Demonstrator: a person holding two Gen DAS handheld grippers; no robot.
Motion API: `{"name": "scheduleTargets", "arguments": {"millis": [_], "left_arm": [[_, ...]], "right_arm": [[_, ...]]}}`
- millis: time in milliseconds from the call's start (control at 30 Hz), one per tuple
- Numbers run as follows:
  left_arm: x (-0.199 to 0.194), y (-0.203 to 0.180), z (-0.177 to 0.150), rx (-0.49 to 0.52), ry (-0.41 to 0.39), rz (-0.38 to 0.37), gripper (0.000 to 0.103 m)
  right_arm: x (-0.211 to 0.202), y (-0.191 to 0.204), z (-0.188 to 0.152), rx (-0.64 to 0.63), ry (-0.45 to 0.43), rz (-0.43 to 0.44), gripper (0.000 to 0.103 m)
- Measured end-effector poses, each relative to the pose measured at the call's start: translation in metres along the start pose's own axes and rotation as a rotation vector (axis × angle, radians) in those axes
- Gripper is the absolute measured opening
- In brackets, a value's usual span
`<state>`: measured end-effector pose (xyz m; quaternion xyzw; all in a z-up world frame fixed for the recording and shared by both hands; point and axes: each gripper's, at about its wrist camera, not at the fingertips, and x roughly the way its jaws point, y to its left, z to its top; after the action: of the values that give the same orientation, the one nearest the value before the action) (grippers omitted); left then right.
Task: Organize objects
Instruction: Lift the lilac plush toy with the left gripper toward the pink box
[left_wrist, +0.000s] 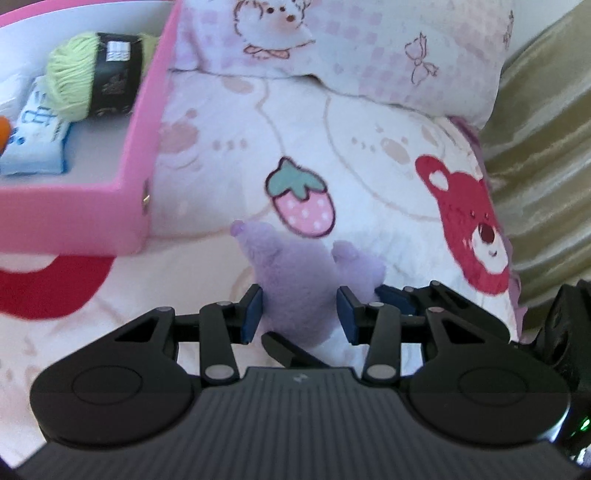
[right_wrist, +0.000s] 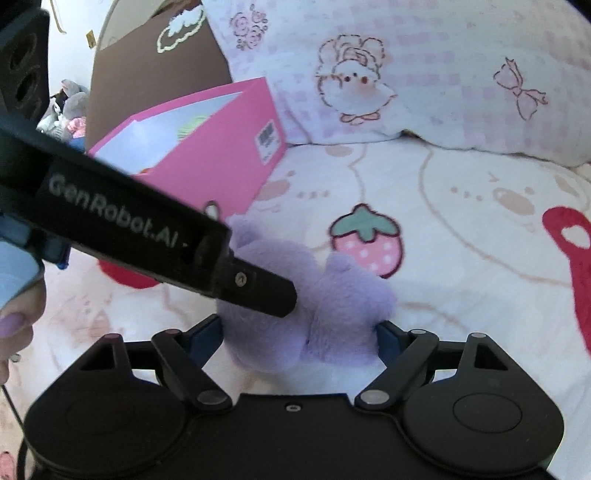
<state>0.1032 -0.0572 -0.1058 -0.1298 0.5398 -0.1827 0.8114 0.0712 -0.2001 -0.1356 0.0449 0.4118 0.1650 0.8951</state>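
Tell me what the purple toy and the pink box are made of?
The purple plush toy looks like soft, fuzzy fabric with stuffing inside: its surface is fluffy and matte. The pink box seems to be stiff cardboard or paperboard: flat smooth walls, sharp corners and a printed label on its side, though thin plastic is possible.

The plush toy (left_wrist: 295, 291) is fuzzy lilac pile. The bedspread (left_wrist: 369, 147) is soft matt fleece, the pillow (left_wrist: 369, 55) smoother printed cotton. The box (left_wrist: 144, 122) looks like smooth matt pink card, white inside. The yarn ball (left_wrist: 70, 81) is fibrous green wool with a glossy black paper band. The left gripper (left_wrist: 299, 314) is matt black plastic with ribbed housing, metal rivets and blue rubbery pads (left_wrist: 253, 314).
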Motion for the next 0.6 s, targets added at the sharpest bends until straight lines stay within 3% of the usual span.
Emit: {"name": "scheduleTargets", "arguments": {"millis": [200, 600], "left_arm": [[-0.022, 0.009, -0.029, 0.033, 0.055, 0.01, 0.042], [-0.097, 0.034, -0.048, -0.006, 0.014, -0.022, 0.042]], "right_arm": [[-0.014, 0.025, -0.015, 0.04, 0.032, 0.041, 0.088], [-0.049, 0.084, 0.005, -0.045, 0.051, 0.068, 0.087]]}}
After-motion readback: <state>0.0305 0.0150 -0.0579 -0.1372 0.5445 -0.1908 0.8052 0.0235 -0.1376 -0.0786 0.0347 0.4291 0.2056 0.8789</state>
